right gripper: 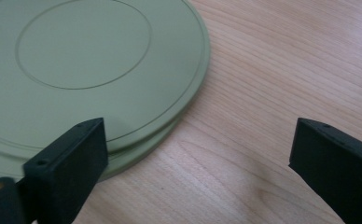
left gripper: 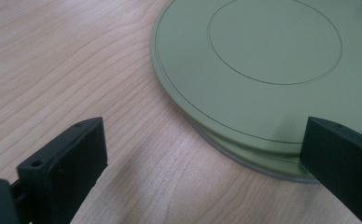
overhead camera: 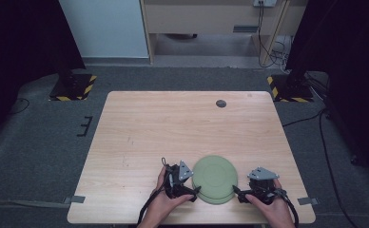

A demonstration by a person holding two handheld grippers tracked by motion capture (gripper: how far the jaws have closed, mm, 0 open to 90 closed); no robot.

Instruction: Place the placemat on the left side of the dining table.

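Observation:
Two pale green plates (overhead camera: 215,178) lie stacked near the front edge of the wooden table (overhead camera: 173,128). The upper plate (left gripper: 272,46) sits slightly off-centre on the lower plate (left gripper: 263,164), whose rim peeks out beneath. My left gripper (overhead camera: 195,191) is at the stack's left side, open, with its right jaw over the rim (left gripper: 205,140). My right gripper (overhead camera: 238,192) is at the stack's right side, also open, with its left jaw over the upper plate (right gripper: 86,51) and its right jaw above bare wood (right gripper: 200,140). Nothing is held.
A small dark round disc (overhead camera: 221,103) is set in the table near its far edge. Stands with black-and-yellow striped bases (overhead camera: 73,88) (overhead camera: 287,88) flank the table's far corners on the grey floor. Cables (overhead camera: 332,156) run along the right.

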